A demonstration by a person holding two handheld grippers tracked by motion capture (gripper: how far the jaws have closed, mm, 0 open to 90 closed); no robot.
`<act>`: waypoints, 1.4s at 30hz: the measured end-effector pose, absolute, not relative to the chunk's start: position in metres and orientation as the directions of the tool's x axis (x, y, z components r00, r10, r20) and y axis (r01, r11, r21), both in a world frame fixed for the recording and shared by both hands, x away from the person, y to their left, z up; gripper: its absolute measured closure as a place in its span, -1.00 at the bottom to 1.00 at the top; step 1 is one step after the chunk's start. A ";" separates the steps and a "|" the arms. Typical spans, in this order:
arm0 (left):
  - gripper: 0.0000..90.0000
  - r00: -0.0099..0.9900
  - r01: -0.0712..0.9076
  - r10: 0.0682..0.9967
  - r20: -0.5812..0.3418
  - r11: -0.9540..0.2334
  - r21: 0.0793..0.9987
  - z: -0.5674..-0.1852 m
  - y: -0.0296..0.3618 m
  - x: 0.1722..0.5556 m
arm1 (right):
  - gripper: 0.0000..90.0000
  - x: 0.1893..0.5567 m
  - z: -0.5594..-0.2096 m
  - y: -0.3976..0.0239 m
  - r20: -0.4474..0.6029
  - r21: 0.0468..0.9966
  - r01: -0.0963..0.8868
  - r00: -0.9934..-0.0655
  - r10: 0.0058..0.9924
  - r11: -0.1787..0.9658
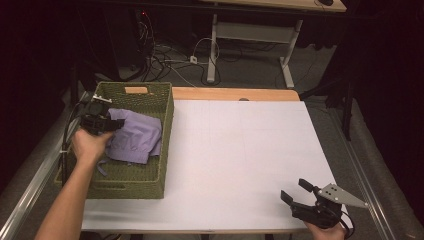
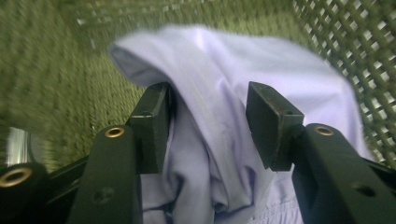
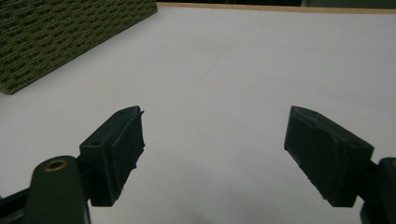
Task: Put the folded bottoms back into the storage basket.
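Note:
A lilac cloth [image 1: 137,135] lies crumpled inside the green woven basket [image 1: 167,130] at the table's left. My left gripper [image 1: 116,124] reaches into the basket from its left side, at the cloth's upper left edge. In the left gripper view the jaws [image 2: 208,126] stand apart with a fold of the cloth [image 2: 224,70] bulging between them. The left pad lies against the fabric, while the right pad stands off it, so the cloth is not pinched. My right gripper [image 1: 295,190] rests near the table's front right corner, jaws wide open [image 3: 212,154] over bare white surface.
The white tabletop [image 1: 240,145] stretches between the basket and my right gripper. The basket's wall [image 3: 56,32] shows at the upper left of the right gripper view. Its woven sides [image 2: 56,93] surround the left gripper. Beyond the table are a desk frame [image 1: 215,45] and floor cables.

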State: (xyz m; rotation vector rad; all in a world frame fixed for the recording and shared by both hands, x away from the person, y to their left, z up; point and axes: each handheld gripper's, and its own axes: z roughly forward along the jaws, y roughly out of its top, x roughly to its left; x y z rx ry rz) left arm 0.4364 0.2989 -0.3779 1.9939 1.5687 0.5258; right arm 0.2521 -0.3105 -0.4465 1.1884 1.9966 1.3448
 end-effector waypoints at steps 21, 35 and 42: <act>0.15 0.314 0.810 0.947 -0.062 -0.233 0.538 -0.388 0.294 0.424 | -0.54 0.252 -0.446 -0.311 0.093 0.902 0.405 -0.522 0.848 0.150; 0.10 0.223 0.892 0.973 -0.053 -0.182 0.413 -0.415 0.295 0.460 | -0.54 0.252 -0.447 -0.311 0.100 0.902 0.407 -0.521 0.848 0.144; 0.57 0.242 0.918 0.966 -0.092 -0.197 0.344 -0.423 0.290 0.467 | -0.54 0.252 -0.447 -0.312 0.102 0.902 0.407 -0.522 0.847 0.142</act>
